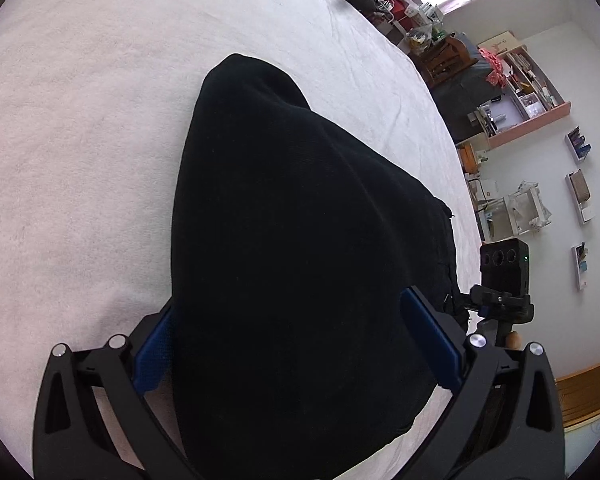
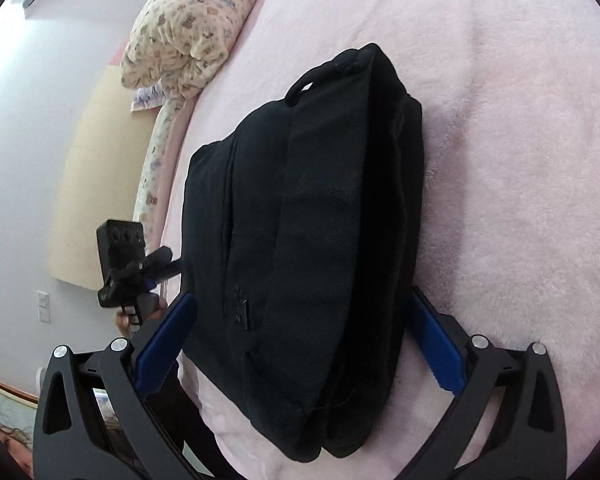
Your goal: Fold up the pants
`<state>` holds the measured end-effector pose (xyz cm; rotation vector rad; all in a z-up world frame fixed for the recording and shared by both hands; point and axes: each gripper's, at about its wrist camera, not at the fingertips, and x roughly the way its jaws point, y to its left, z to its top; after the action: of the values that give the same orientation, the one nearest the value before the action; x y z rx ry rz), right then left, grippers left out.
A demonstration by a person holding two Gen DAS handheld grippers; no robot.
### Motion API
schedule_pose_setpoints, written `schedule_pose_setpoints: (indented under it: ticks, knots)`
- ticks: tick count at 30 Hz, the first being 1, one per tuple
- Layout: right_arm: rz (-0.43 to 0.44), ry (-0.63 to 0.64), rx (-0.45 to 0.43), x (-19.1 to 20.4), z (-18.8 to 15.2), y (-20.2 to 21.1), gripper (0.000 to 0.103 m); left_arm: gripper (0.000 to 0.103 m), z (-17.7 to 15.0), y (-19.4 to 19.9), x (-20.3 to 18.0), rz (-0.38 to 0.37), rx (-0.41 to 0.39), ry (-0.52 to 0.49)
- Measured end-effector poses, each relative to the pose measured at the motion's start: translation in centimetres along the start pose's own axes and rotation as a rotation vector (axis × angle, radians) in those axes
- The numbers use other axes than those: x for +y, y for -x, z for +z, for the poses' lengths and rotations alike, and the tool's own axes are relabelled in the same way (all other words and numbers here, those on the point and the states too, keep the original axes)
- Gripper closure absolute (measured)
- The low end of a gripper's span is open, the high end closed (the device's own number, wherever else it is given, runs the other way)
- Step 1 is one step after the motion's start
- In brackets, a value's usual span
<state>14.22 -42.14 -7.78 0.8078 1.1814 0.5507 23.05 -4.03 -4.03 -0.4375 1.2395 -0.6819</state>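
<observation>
Left tongs: blades spread wide apart, one blue pad on each side of the black pants; the fabric lies between them, and whether the pads touch it cannot be told.
Right tongs: likewise spread apart, straddling the near end of the pants; no grip on the cloth is visible.
Pants: black, folded into a thick multi-layer bundle, lying on the pink bed; a belt loop stands up at the far end in the right wrist view.
Bed surface: pale pink fleece cover, a patterned pillow at its far left edge.
Shelves: a wall shelf at the right of the left wrist view holds small items, too small to identify.
</observation>
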Motion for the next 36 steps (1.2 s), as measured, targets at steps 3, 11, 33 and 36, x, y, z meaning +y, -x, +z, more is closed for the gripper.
schedule_pose_setpoints:
  ticks: [3, 11, 33, 36]
  knots:
    - [-0.027, 0.046, 0.011, 0.9, -0.3, -0.6, 0.001, 0.002, -0.4, 0.2, 0.1, -0.004, -0.022, 0.009]
    - [0.058, 0.033, 0.003, 1.3, 0.4, -1.4, 0.001, 0.002, -0.1, 0.4, 0.9, -0.082, -0.028, 0.032]
    - [0.122, -0.046, -0.111, -1.1, 0.3, -0.4, 0.059, 0.080, -1.1, 2.9, 2.6, -0.143, -0.139, 0.119]
    - [0.129, -0.039, -0.126, -0.8, 0.4, -0.3, 0.061, 0.082, -1.2, 3.3, 2.0, -0.139, -0.166, 0.086]
